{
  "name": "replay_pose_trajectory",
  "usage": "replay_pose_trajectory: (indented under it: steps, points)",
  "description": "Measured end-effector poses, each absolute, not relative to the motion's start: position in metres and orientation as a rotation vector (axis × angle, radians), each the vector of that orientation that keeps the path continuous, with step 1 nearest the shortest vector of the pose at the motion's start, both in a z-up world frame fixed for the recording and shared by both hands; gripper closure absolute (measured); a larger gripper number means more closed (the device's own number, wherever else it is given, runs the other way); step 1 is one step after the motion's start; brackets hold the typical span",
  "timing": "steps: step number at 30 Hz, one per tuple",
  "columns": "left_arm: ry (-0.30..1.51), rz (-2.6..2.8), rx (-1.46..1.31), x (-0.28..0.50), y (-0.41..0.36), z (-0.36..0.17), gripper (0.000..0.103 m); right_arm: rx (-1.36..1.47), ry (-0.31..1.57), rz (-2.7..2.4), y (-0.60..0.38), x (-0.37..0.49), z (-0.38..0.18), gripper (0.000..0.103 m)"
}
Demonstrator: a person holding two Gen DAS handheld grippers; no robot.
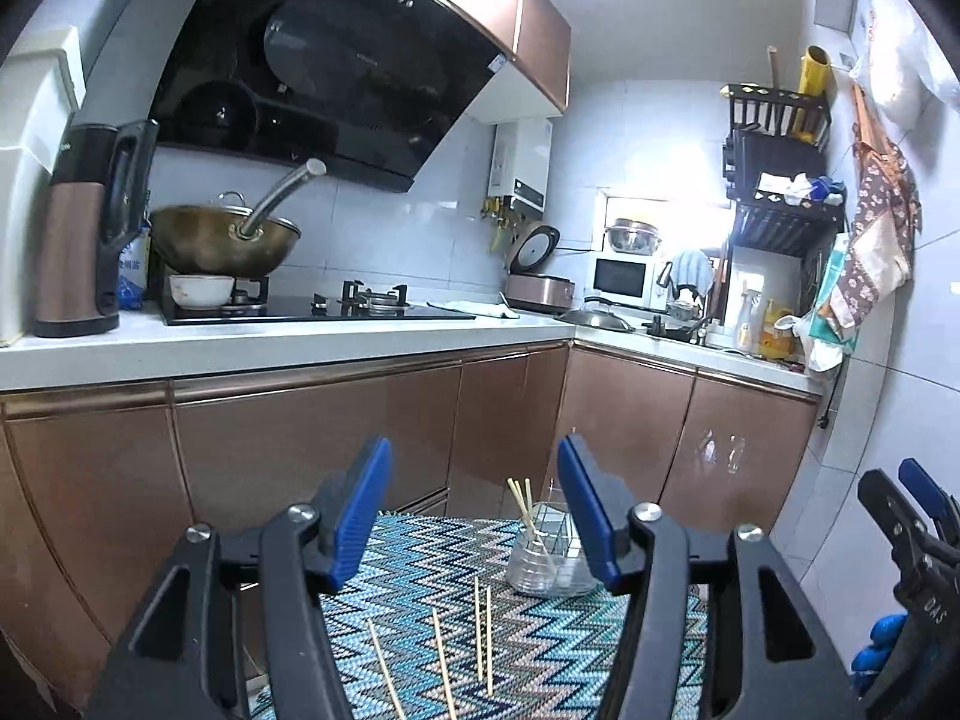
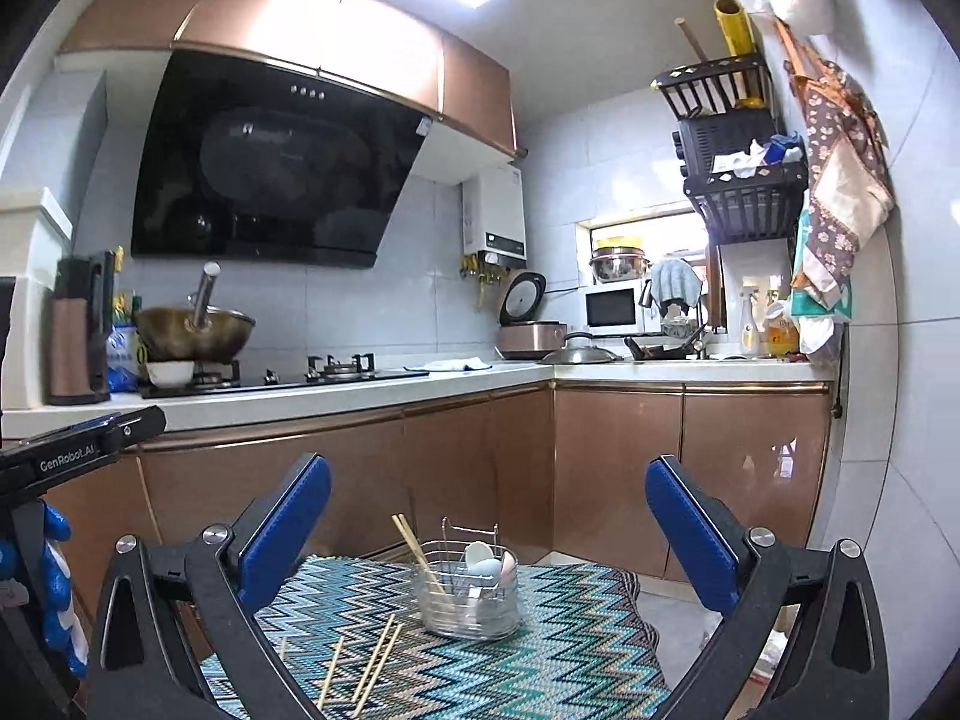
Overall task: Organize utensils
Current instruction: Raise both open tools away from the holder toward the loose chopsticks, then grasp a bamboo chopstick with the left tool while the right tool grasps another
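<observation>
Covering the tabletop (image 2: 570, 648): a zigzag cloth bearing a caddy (image 2: 467, 600) and loose chopsticks (image 2: 375, 669). Left gripper (image 1: 474, 516) and right gripper (image 2: 487, 531) fingers spread wide, holding nothing.

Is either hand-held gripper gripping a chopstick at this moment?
No: the left hand-held gripper and right hand-held gripper are both open and empty, and the loose chopsticks lie on the zigzag mat.

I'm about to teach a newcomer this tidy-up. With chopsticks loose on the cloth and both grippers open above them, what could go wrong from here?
1. The thin wooden chopsticks lie flat on the zigzag-patterned woven cloth; the open right gripper may slip off them or snag the cloth.
2. The small wire-and-clear utensil holder looks light and already holds angled chopsticks and spoons; a nudge could tip it.
3. The open left gripper hovers close by, so the two might collide.
</observation>
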State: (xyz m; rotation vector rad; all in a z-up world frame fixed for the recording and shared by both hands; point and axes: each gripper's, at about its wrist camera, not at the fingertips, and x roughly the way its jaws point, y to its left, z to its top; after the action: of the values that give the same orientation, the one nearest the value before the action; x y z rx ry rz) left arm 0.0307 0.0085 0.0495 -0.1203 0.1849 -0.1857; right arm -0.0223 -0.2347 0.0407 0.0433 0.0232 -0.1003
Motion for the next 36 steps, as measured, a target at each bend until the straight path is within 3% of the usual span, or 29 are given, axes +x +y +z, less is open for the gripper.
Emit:
replay_pose_trajectory:
  steps: [15,29,34,36]
  points:
    - [0.173,-0.142,-0.124,-0.021,0.032,0.043,0.042,0.092,0.030,0.023,-0.223,-0.050,0.022,0.000]
    - [0.283,-0.097,-0.174,-0.003,0.066,0.012,0.042,0.113,0.124,0.055,-0.217,-0.038,0.012,0.001]
    - [0.353,-0.122,-0.181,0.019,0.062,-0.004,0.042,0.114,0.200,0.065,-0.221,-0.019,-0.001,0.012]
    - [0.391,-0.130,-0.185,0.033,0.061,-0.013,0.042,0.117,0.240,0.077,-0.221,-0.008,-0.008,0.021]
